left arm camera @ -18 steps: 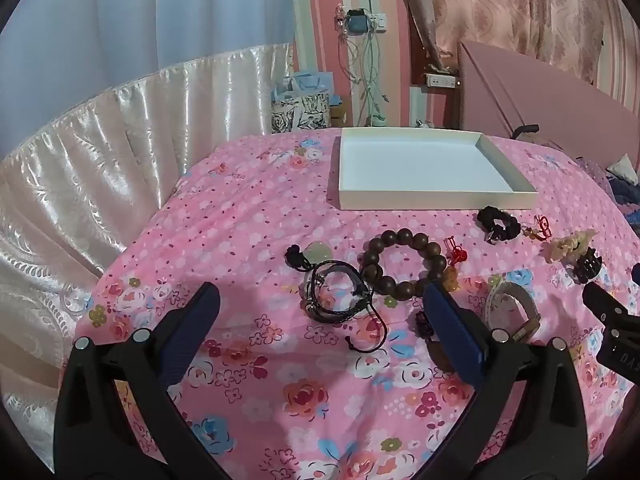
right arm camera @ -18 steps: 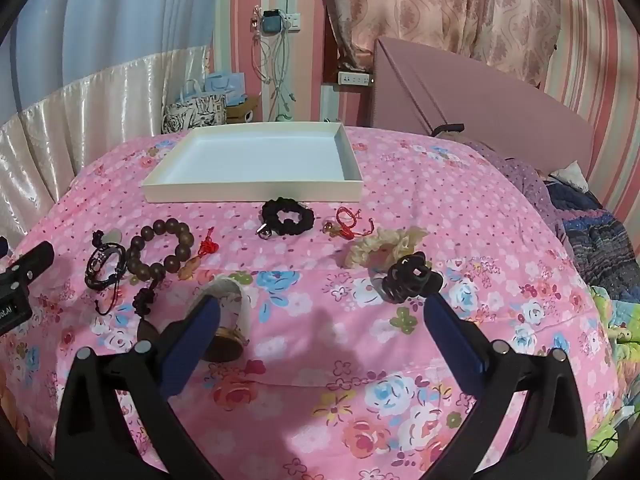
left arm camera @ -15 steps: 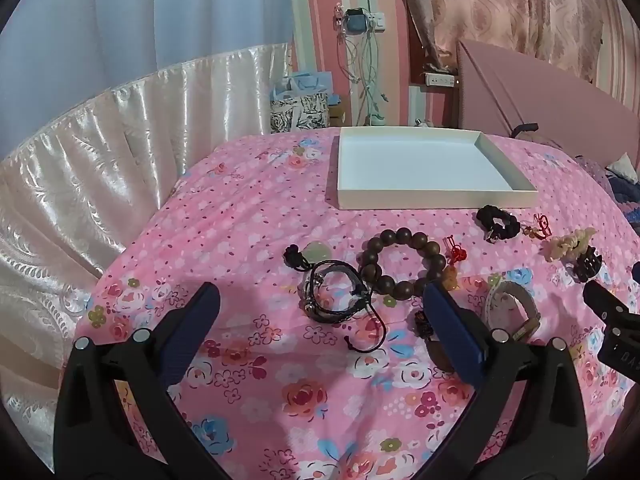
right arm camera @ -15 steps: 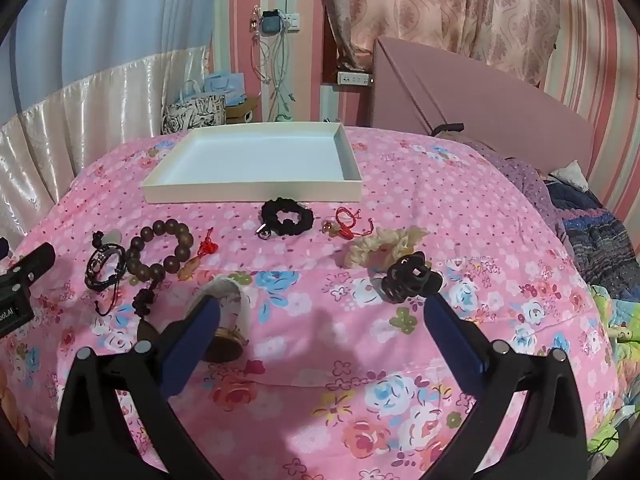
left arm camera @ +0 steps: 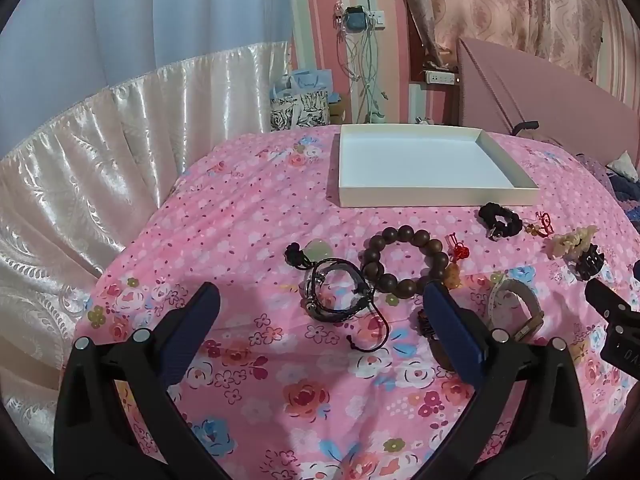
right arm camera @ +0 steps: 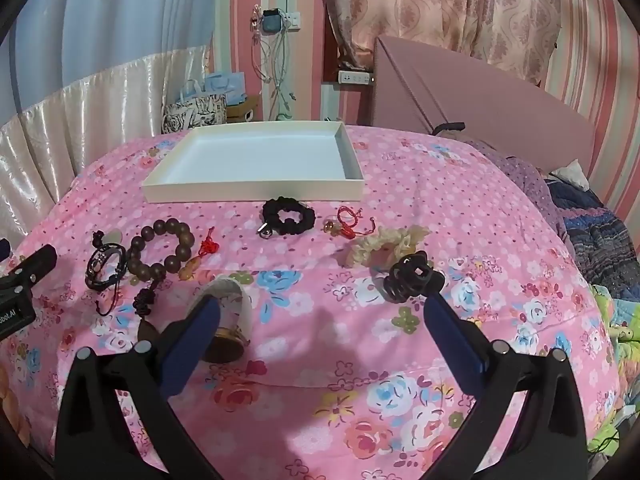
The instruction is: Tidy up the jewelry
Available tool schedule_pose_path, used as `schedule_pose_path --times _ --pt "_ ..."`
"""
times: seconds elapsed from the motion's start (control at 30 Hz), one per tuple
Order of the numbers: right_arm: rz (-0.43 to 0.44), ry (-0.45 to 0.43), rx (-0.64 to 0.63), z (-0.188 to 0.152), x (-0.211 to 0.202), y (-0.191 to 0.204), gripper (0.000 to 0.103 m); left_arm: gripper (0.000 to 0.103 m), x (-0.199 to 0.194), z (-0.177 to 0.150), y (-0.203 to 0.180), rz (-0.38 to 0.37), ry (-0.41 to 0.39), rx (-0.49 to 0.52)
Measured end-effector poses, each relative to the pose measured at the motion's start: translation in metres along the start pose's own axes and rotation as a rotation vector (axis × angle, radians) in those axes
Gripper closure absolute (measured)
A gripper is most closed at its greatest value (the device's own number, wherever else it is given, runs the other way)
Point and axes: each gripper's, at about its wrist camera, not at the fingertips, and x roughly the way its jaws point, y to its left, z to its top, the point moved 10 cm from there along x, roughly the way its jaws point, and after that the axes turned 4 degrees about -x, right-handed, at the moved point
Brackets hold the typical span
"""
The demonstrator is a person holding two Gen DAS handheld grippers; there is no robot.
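A white shallow tray (left arm camera: 432, 197) (right arm camera: 256, 192) lies empty at the back of a pink floral bedspread. In front of it jewelry is spread in a row: black cord bracelets (left arm camera: 336, 292) (right arm camera: 105, 266), a brown bead bracelet (left arm camera: 404, 260) (right arm camera: 160, 249), a red knot charm (right arm camera: 208, 247), a black scrunchie (left arm camera: 500, 220) (right arm camera: 287, 216), a red string bracelet (right arm camera: 350, 222), a cream scrunchie (right arm camera: 384, 245), a black claw clip (right arm camera: 414, 276) and a pale strap watch (left arm camera: 516, 308) (right arm camera: 228, 320). My left gripper (left arm camera: 320, 304) is open above the cloth just short of the cord bracelets. My right gripper (right arm camera: 320, 312) is open, nothing between its fingers.
A satin bed skirt (left arm camera: 80, 168) drops off at the left edge. A pink headboard (right arm camera: 480, 92) and bundled blankets (right arm camera: 592, 232) lie to the right. Gift bags (left arm camera: 300, 100) and dangling cables stand by the back wall. Bare floral cloth fills the near side.
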Motion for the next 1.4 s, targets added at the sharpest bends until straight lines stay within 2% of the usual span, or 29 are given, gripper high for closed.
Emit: schedule_pose_path --times 0.43,0.97,1.4 --pt "-0.002 -0.002 0.001 0.0007 0.0004 0.0000 0.002 0.003 -0.0028 0.0000 -0.0009 -0.001 0.005 0.001" --pt "-0.008 -0.001 0.009 0.0030 0.0034 -0.0046 0.002 0.003 0.0010 -0.0008 -0.0028 -0.056 0.017 0.002" --pt "-0.010 0.001 0.012 0.0018 0.0030 -0.0061 0.002 0.003 0.0013 -0.0016 -0.0030 -0.057 0.019 0.007"
